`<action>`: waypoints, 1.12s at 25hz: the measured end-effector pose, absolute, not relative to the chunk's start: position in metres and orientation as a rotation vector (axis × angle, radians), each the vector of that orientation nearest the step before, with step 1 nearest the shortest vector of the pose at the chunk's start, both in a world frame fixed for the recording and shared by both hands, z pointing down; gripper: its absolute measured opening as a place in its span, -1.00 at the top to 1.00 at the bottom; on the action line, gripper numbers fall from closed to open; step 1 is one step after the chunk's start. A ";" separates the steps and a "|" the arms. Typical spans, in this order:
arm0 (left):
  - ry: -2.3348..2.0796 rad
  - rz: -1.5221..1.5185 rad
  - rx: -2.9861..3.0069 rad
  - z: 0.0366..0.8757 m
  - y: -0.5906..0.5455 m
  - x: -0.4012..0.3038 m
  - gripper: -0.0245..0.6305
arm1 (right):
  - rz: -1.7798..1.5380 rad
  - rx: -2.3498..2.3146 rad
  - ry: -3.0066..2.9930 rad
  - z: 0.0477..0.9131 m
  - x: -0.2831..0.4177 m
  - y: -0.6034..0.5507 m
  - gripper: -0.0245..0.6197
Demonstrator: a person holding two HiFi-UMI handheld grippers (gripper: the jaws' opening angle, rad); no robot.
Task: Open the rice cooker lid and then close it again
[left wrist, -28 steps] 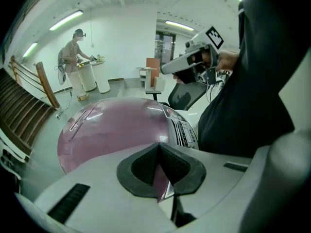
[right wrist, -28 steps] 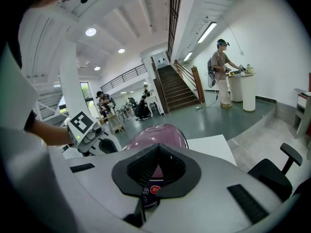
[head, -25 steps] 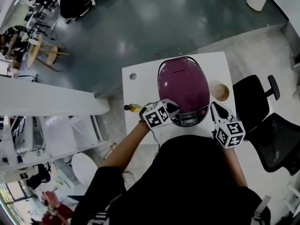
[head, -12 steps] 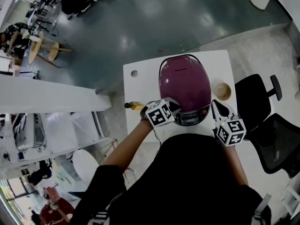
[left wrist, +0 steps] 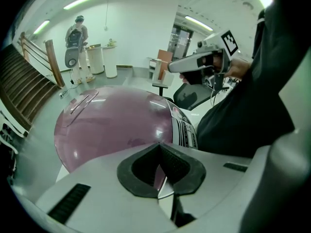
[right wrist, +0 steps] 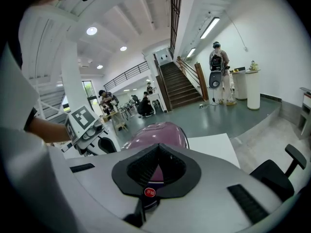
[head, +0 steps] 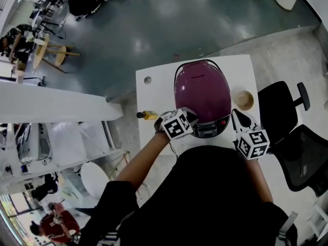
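Note:
The purple rice cooker (head: 201, 94) stands on the white table (head: 159, 94) with its lid down. Its silver control panel (head: 207, 131) faces me. My left gripper (head: 191, 118) is shut, with its tips at the front left edge of the lid. In the left gripper view the closed jaws (left wrist: 159, 148) hang just over the purple dome (left wrist: 112, 125). My right gripper (head: 234, 116) is shut too, beside the cooker's front right. In the right gripper view its jaws (right wrist: 158, 150) point at the cooker (right wrist: 155, 129), and a small red button (right wrist: 149, 192) shows below them.
A wooden bowl (head: 244, 100) sits on the table right of the cooker. A yellow item (head: 147, 116) lies at the table's left edge, with a round hole (head: 147, 80) in the top further back. Black office chairs (head: 287, 127) stand to the right.
The left gripper's marker cube has rolled a little and sits slightly nearer the cooker's front. The lid has stayed down and the right gripper has kept its place.

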State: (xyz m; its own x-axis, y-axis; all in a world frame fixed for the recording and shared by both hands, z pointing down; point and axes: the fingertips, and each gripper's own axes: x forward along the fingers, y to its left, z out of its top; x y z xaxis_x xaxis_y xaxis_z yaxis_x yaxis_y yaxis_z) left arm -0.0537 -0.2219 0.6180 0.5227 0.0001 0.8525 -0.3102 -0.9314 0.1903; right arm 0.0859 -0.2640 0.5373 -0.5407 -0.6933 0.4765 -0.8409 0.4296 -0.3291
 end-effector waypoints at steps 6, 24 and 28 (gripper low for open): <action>-0.255 1.392 2.426 0.619 -0.221 -0.053 0.92 | 0.786 1.313 -2.414 0.540 0.085 -0.260 0.92; -0.441 1.189 2.459 0.610 -0.222 -0.056 0.92 | 0.767 1.350 -2.406 0.533 0.088 -0.243 0.92; -0.515 1.076 2.498 0.595 -0.217 -0.068 0.92 | 0.765 1.347 -2.397 0.532 0.076 -0.227 0.92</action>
